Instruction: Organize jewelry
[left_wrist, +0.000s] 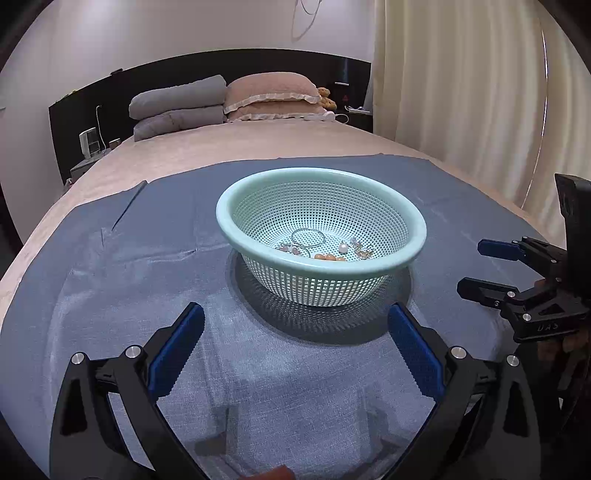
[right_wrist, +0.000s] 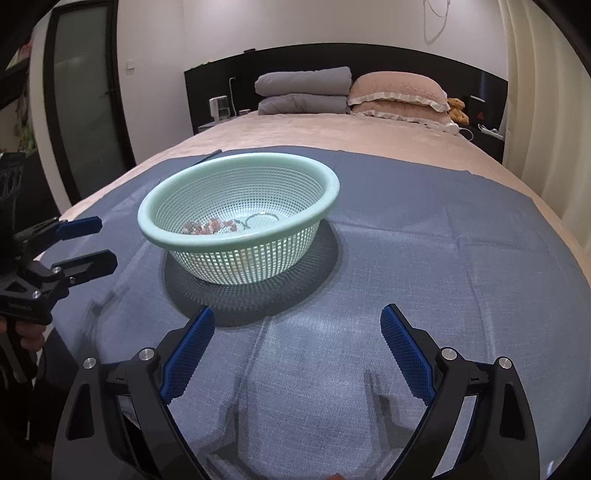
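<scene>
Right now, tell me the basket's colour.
Pale mint green basket, clearest in the left wrist view.

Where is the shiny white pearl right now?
In the left wrist view, the white pearl lies inside the green basket, right of the orange beads.

You face bed (left_wrist: 258, 147): black headboard (right_wrist: 369, 59) behind pillows (left_wrist: 271, 94), cream curtain (left_wrist: 461, 92) right, white wall (left_wrist: 147, 33) above.

A pink-beige bed (left_wrist: 207, 155) carries a blue-grey cloth (left_wrist: 129, 258), a mint perforated basket (left_wrist: 321, 192) standing on it ahead of the left gripper (left_wrist: 295, 328), pillows beyond.
</scene>
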